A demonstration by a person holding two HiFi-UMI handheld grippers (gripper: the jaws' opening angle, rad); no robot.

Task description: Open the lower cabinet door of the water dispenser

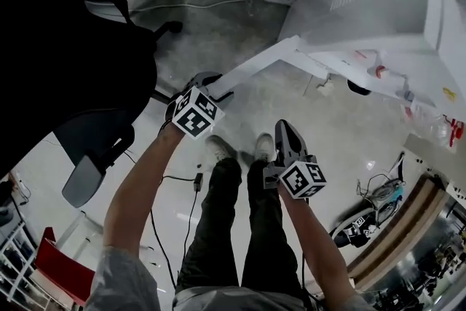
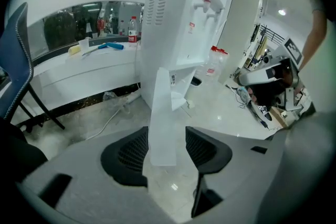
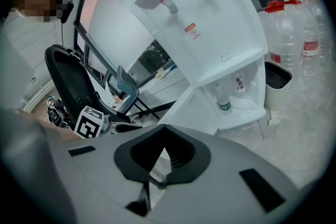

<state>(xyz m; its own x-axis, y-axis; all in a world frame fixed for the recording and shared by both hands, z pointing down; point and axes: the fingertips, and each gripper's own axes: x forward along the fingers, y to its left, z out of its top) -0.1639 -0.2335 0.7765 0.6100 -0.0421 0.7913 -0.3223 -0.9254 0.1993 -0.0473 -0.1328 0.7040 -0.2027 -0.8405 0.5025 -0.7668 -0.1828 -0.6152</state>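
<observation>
Head view: the lower door (image 1: pixel 258 63) of the water dispenser (image 1: pixel 378 4) stands swung wide open, its free edge between the left tongs (image 1: pixel 209 84).

Opening looks all but done: the right gripper view shows the cabinet (image 3: pixel 239 113) bare to the room, with a small plastic bottle (image 3: pixel 224 103) upright inside. The left tongs are spread wide, the thin, flat, white door panel edge-on between their ribbed black pads (image 2: pixel 128 152). The panel sits close to one pad with a gap at the other, so they seem to hook it rather than pinch it, though the wide-angle view makes contact hard to judge. The right tongs (image 1: pixel 285 133) are closed together on nothing, over the glossy floor (image 1: pixel 342 120). Next, I judge, the left tongs need only slide back off the edge without nudging the smooth door shut.
</observation>
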